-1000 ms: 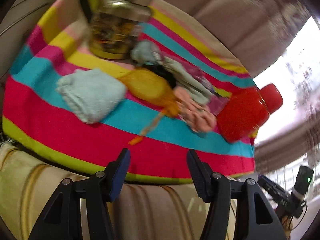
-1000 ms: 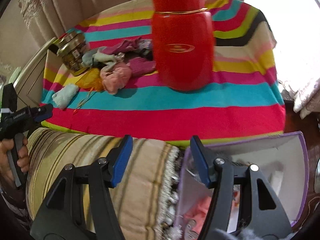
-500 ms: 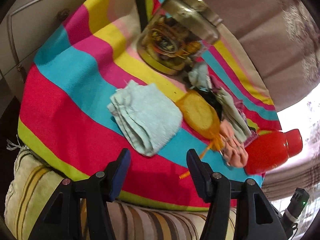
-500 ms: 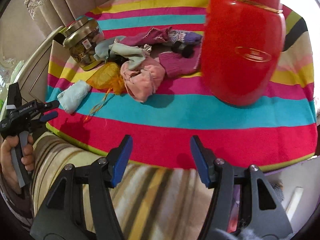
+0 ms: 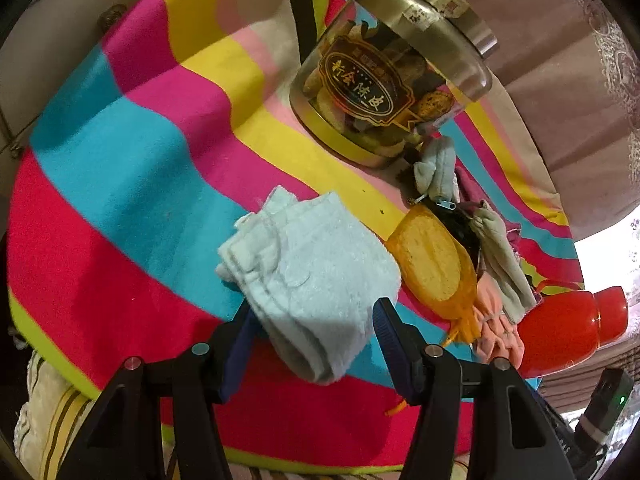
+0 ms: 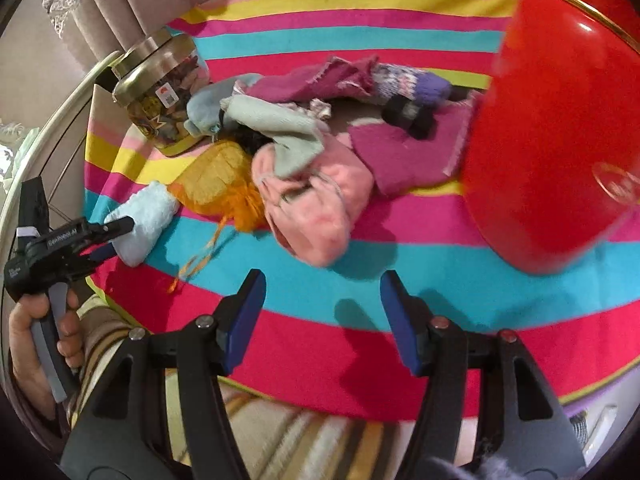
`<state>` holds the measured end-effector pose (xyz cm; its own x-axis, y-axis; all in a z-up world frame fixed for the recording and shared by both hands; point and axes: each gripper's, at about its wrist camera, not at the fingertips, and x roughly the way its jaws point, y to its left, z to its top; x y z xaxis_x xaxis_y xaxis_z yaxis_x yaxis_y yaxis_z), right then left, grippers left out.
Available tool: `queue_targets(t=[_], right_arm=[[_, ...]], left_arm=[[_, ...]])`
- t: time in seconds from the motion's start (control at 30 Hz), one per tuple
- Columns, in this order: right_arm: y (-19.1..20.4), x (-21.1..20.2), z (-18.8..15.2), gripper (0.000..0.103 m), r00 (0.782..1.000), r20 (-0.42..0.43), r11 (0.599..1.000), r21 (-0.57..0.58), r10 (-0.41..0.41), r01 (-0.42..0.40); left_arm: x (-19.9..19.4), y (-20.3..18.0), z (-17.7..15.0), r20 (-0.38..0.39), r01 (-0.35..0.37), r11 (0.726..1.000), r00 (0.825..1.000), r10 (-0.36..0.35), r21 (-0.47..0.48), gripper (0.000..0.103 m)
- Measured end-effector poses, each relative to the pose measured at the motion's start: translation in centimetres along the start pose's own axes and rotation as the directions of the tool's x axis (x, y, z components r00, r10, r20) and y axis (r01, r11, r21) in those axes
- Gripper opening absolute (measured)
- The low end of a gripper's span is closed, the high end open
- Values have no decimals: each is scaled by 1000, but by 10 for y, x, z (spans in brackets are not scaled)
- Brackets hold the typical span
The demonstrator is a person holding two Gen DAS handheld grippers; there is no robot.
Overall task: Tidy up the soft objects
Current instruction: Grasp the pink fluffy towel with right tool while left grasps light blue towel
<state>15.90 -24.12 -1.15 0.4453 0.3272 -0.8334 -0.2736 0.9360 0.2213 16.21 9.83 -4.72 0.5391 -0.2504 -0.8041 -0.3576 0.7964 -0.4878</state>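
A folded pale blue towel (image 5: pixel 312 280) lies on the striped cloth (image 5: pixel 132 168). My left gripper (image 5: pixel 312 316) is open with its fingers on either side of the towel's near end. The towel (image 6: pixel 142 220) and the left gripper (image 6: pixel 114 236) also show in the right wrist view. A heap of soft things lies beyond: an orange mesh pouch (image 5: pixel 436 264), a pink cloth (image 6: pixel 316 208), a grey-green cloth (image 6: pixel 280 128), magenta cloths (image 6: pixel 404 156) and a purple sock (image 6: pixel 412 84). My right gripper (image 6: pixel 322 304) is open and empty, just short of the pink cloth.
A glass jar with a metal lid (image 5: pixel 392 84) stands behind the heap. A big red bottle (image 6: pixel 556 136) stands close at the right of the right gripper. A striped cushion (image 6: pixel 280 432) lies below the cloth's near edge. Curtains hang behind.
My left gripper has moved forward until its open fingers flank the pale blue towel. My right gripper has moved forward and left over the cloth toward the pink cloth; the box is out of view.
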Motion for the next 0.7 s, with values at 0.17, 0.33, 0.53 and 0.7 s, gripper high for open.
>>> queue_targets(t=[0.17, 0.33, 0.53, 0.7], right_arm=[[6, 21, 15, 63, 1000, -13, 1000, -3, -4, 4], [7, 37, 28, 69, 1000, -18, 1000, 18, 4, -4], [1, 54, 35, 68, 998, -44, 996, 78, 43, -39], [0, 56, 34, 31, 998, -50, 995, 92, 49, -44]], left_arm=[[3, -5, -2, 7, 22, 999, 1000, -22, 27, 51], [7, -9, -4, -2, 45, 998, 999, -45, 40, 29], [6, -12, -6, 18, 81, 995, 996, -82, 55, 18], [2, -13, -7, 36, 103, 993, 994, -105, 55, 15]])
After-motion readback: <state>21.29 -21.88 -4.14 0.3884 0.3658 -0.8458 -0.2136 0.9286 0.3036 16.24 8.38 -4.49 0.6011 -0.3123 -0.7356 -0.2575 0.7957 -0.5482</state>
